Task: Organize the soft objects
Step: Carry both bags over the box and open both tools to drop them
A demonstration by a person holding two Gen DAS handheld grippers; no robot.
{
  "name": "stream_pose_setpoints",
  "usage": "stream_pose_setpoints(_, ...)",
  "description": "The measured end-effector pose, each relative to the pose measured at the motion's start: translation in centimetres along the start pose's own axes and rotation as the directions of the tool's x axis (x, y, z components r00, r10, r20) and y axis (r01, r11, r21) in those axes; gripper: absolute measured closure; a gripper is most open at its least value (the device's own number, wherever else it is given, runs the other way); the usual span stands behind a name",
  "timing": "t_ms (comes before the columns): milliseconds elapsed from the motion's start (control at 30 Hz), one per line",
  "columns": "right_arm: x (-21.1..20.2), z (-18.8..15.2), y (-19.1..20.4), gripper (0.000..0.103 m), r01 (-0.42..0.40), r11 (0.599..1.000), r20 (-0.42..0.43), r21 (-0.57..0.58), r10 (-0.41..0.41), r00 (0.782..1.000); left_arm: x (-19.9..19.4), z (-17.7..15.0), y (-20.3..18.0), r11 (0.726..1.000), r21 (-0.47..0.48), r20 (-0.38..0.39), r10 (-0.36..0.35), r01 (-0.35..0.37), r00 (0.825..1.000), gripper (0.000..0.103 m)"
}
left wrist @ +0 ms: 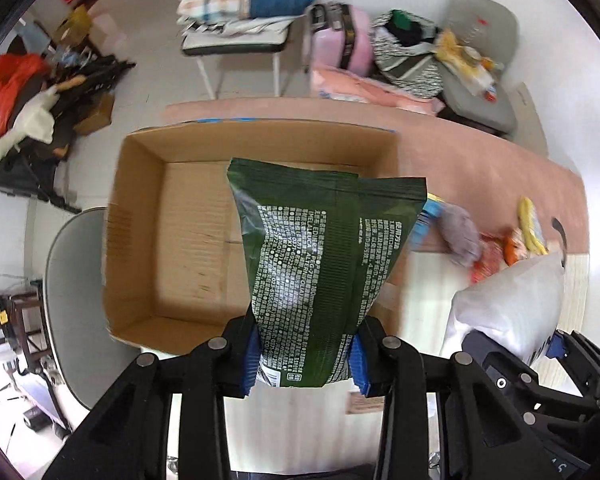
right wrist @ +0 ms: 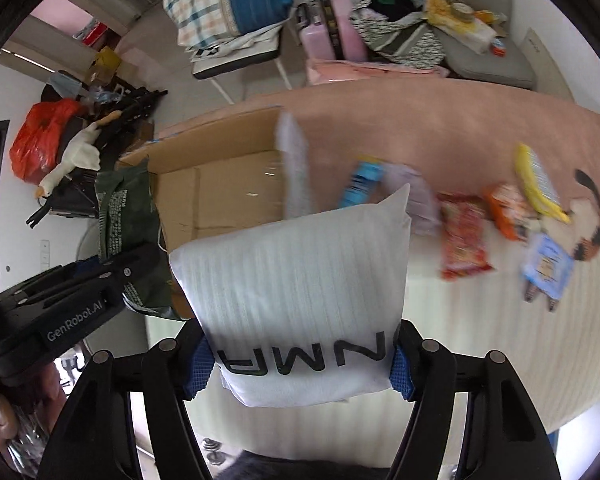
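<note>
My left gripper point(left wrist: 303, 364) is shut on a dark green soft pack point(left wrist: 320, 264) with white print, held above the near edge of an open cardboard box point(left wrist: 140, 184). The green pack point(right wrist: 128, 224) also shows in the right wrist view, left of the box point(right wrist: 220, 184). My right gripper point(right wrist: 302, 364) is shut on a white soft pouch point(right wrist: 300, 300) with black letters, held above the table beside the box. The white pouch point(left wrist: 508, 304) shows at lower right in the left wrist view.
On the table point(right wrist: 460, 136) to the right lie a blue pack point(right wrist: 360, 184), a purple soft item point(left wrist: 460, 236), red point(right wrist: 464, 236) and orange point(right wrist: 508, 208) snack bags, a yellow item point(right wrist: 536, 180) and a small blue packet point(right wrist: 548, 268). Chairs, bags and a suitcase stand behind.
</note>
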State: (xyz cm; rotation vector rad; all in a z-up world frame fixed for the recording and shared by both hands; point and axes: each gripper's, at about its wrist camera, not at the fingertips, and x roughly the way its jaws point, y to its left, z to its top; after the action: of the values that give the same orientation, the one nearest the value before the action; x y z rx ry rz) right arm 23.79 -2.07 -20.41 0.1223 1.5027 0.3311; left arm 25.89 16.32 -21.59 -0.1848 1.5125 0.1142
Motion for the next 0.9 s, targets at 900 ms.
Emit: stream_pose_setpoints(900,23.2,11.1,10.3,0.029,0.162,0.986,-0.179,0.032,-0.153,0.972,19.3,11.5,8.0,0.987,-0.024,-0.413,-0.154,0.158,0.898,0.068)
